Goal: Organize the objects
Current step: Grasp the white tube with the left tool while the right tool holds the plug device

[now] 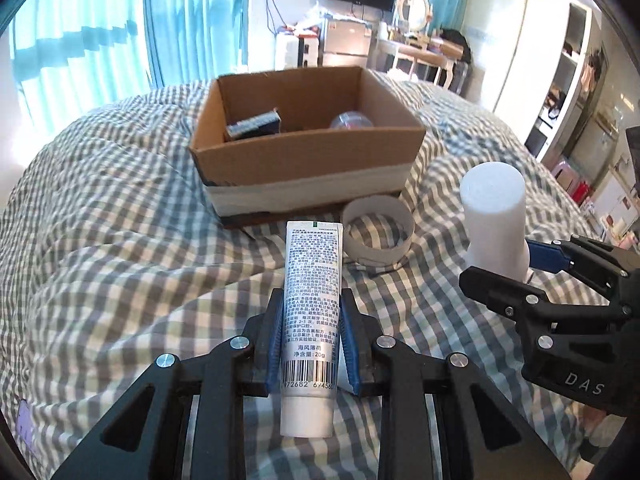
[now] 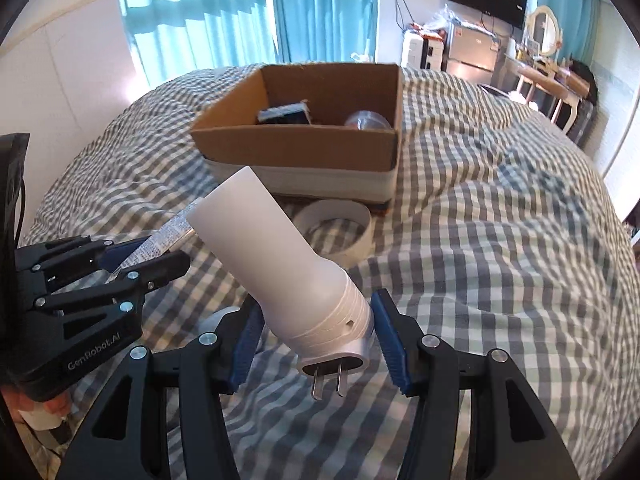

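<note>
Clamped tight in the left gripper (image 1: pixel 311 334), a white tube (image 1: pixel 311 300) points toward twelve o'clock. Right gripper (image 2: pixel 316 344) grips a white plug-in lamp (image 2: pixel 280 264). Beyond lie a tape ring (image 1: pixel 378 236) and cardboard box (image 1: pixel 308 156) on the checked quilt (image 1: pixel 120 240).

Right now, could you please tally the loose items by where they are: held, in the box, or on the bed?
Held in a claw: 2, toothpaste tube and white plug-in device
In the cardboard box: 2, dark packet and clear capsule
On the bed: 1, tape roll
Total: 5
</note>
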`<state>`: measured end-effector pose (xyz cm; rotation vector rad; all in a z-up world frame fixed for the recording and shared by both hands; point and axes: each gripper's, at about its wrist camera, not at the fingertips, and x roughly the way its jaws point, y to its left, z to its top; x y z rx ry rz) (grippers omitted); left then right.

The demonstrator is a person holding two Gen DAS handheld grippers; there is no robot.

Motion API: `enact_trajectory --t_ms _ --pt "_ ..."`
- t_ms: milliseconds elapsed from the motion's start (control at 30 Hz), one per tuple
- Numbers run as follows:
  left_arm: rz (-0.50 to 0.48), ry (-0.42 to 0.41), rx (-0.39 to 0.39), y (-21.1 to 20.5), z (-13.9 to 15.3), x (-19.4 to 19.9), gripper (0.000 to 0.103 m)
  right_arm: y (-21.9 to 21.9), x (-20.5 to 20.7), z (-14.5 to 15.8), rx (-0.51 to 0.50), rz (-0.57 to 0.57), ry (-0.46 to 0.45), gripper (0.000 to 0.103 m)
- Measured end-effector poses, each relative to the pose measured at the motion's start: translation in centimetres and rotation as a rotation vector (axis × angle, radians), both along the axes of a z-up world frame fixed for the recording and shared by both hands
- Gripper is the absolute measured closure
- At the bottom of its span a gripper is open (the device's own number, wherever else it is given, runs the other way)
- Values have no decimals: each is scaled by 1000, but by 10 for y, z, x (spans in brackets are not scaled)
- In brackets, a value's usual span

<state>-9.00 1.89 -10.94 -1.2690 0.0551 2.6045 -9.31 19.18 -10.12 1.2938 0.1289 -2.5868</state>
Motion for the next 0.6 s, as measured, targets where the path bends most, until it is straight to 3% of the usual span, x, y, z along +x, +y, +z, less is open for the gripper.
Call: enact_trajectory --t_ms 333,600 --pt "46 89 21 -29 38 -7 77 -24 6 35 5 60 59 49" --pt "56 154 16 -36 75 -34 77 -37 -20 74 -11 105 121 50"
